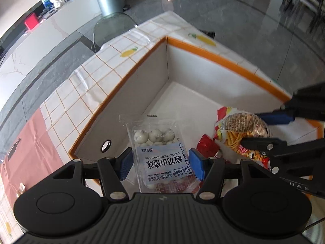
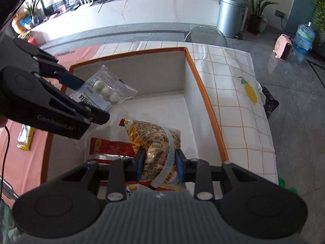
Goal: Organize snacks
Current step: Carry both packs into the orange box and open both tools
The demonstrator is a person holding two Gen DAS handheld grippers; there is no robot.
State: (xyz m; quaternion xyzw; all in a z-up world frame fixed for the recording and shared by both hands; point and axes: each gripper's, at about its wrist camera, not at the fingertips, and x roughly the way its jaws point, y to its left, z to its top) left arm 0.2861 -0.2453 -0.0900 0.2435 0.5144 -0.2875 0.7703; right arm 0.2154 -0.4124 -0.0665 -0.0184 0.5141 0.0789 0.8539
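I am holding both snacks over the orange-rimmed box (image 1: 203, 50). My left hand-held gripper (image 1: 160, 162) is clamping the yogurt-ball pack (image 1: 160, 152) by its sides; my right hand-held gripper (image 2: 159, 165) is clenching the noodle-snack bag (image 2: 154, 140), which is hanging above a red packet (image 2: 109, 148) at seven o'clock on the box floor. To do this well, I am judging it best to lower each until it rests, the pack toward the bare floor at twelve o'clock, then release.

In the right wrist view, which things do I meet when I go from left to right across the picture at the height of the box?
left gripper → pack of white yogurt balls → red snack packet → bag of stick snacks → orange box edge → yellow fruit print on the cloth
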